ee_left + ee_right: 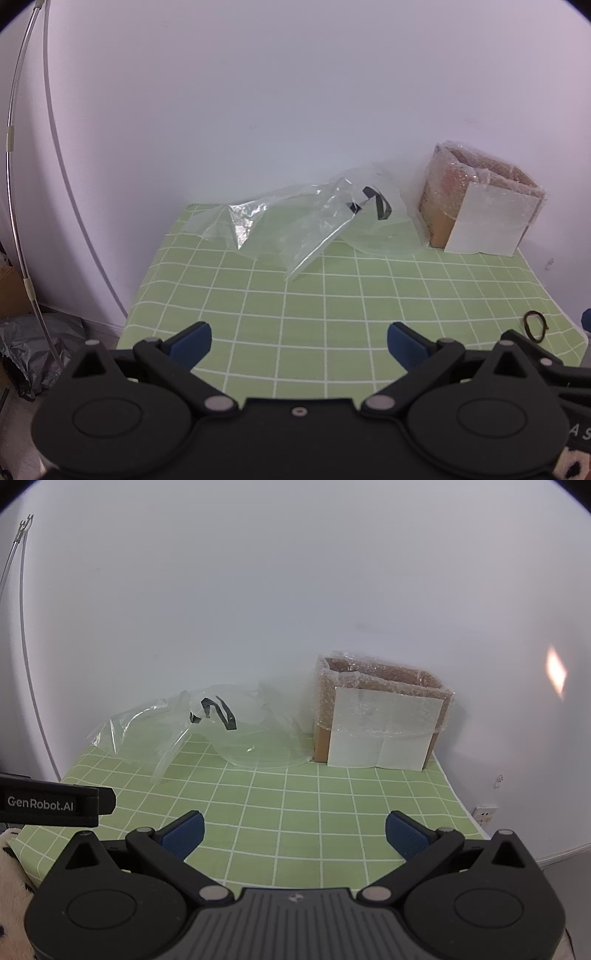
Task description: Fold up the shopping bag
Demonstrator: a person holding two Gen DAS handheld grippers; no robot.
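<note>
Bag (pixel 295 225) crumpled, unfolded, at tabletop (pixel 332 314) far edge; folding all left; left gripper (pixel 299 341), right gripper (pixel 294 830) released, empty.

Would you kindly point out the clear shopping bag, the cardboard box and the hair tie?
clear shopping bag (pixel 295 229): left wrist view, crumpled middle of the plastic.
cardboard box (pixel 380 731): right wrist view, white sheet on its front.
hair tie (pixel 534 325): left wrist view, the loop's band.

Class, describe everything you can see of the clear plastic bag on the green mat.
The plastic bag is thin, transparent and glossy, with a black printed mark on it. It lies crumpled and unfolded at the far side of the green checked mat, near the wall, its right edge reaching the wrapped cardboard box. Neither gripper touches it.
</note>
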